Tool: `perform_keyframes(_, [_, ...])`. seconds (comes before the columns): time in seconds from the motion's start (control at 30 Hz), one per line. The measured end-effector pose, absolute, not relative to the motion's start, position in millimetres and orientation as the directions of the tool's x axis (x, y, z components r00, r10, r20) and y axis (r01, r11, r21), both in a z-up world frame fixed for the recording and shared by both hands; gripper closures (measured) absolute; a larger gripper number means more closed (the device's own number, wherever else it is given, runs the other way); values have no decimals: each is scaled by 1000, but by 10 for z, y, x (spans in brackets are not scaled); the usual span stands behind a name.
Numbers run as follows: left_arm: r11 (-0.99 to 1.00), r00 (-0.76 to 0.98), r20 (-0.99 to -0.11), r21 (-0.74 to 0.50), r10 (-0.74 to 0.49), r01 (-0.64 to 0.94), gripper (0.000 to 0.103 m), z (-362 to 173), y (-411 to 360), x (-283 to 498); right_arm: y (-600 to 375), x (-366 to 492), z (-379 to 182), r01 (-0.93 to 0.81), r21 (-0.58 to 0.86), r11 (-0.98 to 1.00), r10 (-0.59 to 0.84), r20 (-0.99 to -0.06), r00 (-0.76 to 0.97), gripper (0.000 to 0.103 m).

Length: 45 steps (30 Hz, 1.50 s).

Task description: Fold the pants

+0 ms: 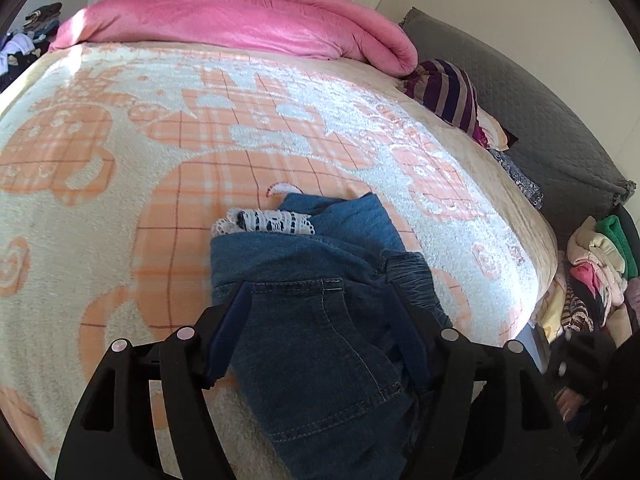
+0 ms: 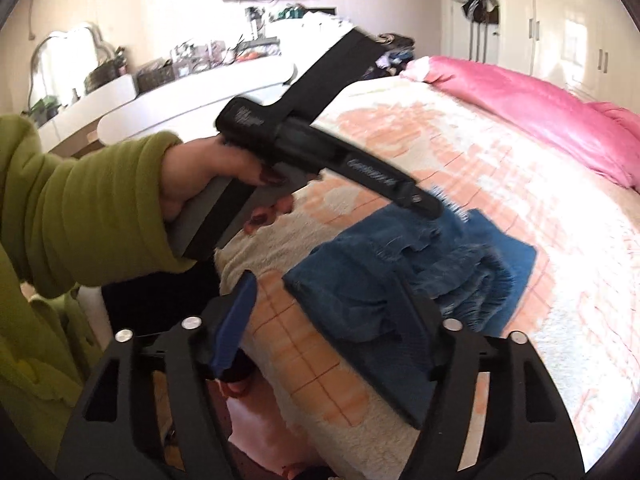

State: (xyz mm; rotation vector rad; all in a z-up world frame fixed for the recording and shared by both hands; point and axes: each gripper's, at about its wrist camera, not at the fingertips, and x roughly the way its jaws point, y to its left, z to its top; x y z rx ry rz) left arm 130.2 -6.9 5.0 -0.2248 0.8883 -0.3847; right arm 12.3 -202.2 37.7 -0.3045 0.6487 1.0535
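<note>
- Left gripper (image 1: 320, 300): jaws spread wide, straddling the blue denim pants (image 1: 320, 320); the fabric lies between the fingers, but the pictures do not show the fingers touching it.
- Right gripper (image 2: 324, 300): jaws spread wide, gripping nothing; its right finger (image 2: 420, 320) overlaps the near edge of the pants, its left finger hangs past the bed edge.
- Ahead of the right gripper, the left hand (image 2: 200, 176) in a green sleeve (image 2: 92, 200) grasps the other tool's handle, angled down toward the pants.
- White lettering on that tool is blurred, unreadable.
- The pants lie bunched on the orange-patterned blanket (image 1: 120, 160); white lace trim (image 1: 264, 222) shows at their far end.
- Beyond: pink duvet (image 1: 240, 20).
</note>
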Motion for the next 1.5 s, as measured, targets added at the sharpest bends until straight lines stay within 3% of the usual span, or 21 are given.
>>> perform_keyframes(0.2, [921,616,-687,-322,-386,218,21,220,-10,1172,-2203,218,555,-827,67,559,701,-571,427,24])
perform_keyframes(0.4, [939,661,-669,-276,-341,206,11,405,20,1017,-2377,384,664,-756,58,652,657,-540,526,14])
perform_keyframes(0.5, [946,675,-664,-253,-323,203,11,482,8,957,-2459,456,665,-713,52,699,622,-536,571,10])
perform_keyframes(1.07, [963,654,-708,-223,-267,152,11,343,54,891,-2818,881,348,-481,119,869,442,-626,642,9])
perform_keyframes(1.5, [967,613,-749,-216,-252,135,11,119,16,922,-2815,1034,31,-432,190,882,430,-698,572,9])
